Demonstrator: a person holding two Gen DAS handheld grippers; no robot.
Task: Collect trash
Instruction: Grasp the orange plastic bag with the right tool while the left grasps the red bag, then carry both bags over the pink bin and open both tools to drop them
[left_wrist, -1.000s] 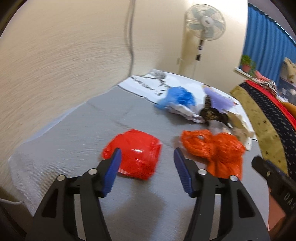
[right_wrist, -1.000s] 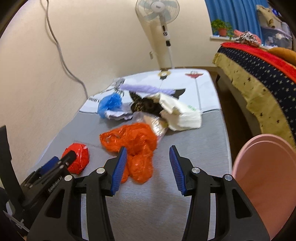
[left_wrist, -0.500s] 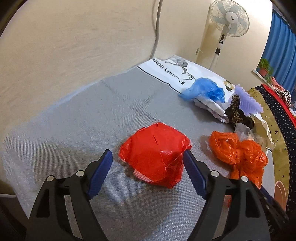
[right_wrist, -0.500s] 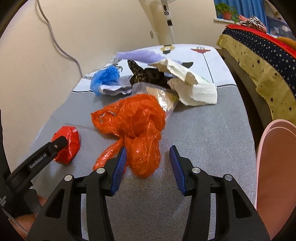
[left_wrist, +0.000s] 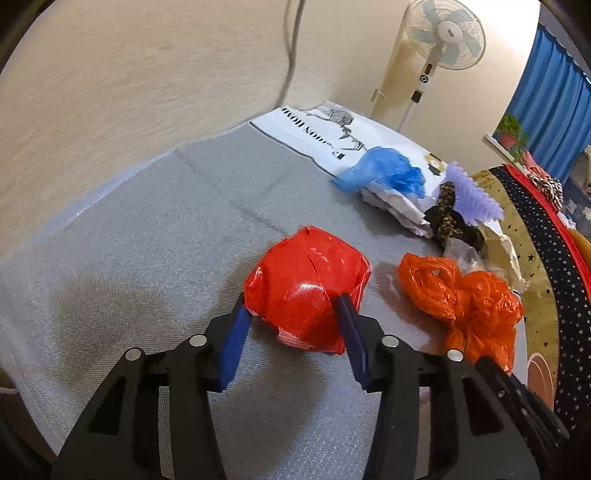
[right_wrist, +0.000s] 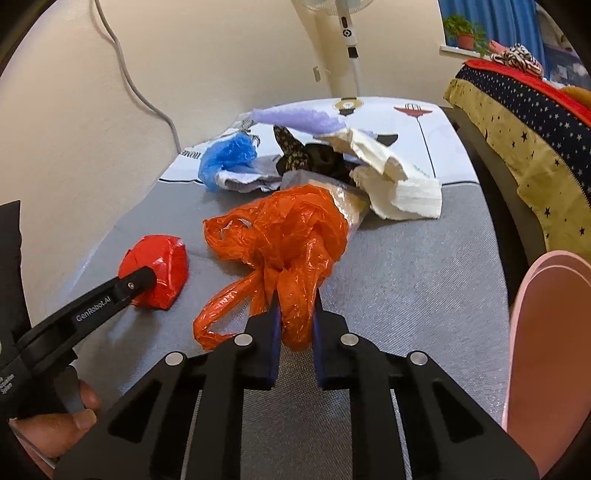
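A crumpled red wrapper (left_wrist: 306, 284) lies on the grey mat (left_wrist: 147, 240). My left gripper (left_wrist: 291, 306) is shut on the red wrapper, a blue pad on each side of it; the wrapper also shows in the right wrist view (right_wrist: 159, 269). An orange plastic bag (right_wrist: 288, 240) lies in the middle of the mat and also shows in the left wrist view (left_wrist: 465, 295). My right gripper (right_wrist: 295, 306) is shut on the bag's near hanging end. Behind lie a blue bag (right_wrist: 225, 157), a lilac paper (right_wrist: 299, 120), a dark patterned wrapper (right_wrist: 317, 158) and white paper (right_wrist: 399, 177).
A pink bin (right_wrist: 550, 350) stands at the right edge of the mat. A star-patterned bedspread (right_wrist: 517, 122) hangs at the far right. A beige wall with a cable (right_wrist: 147, 99) runs along the left. A standing fan (left_wrist: 439, 40) is at the back.
Both grippers moved forward and closed: the left one onto the red wrapper, the right one onto the near end of the orange bag.
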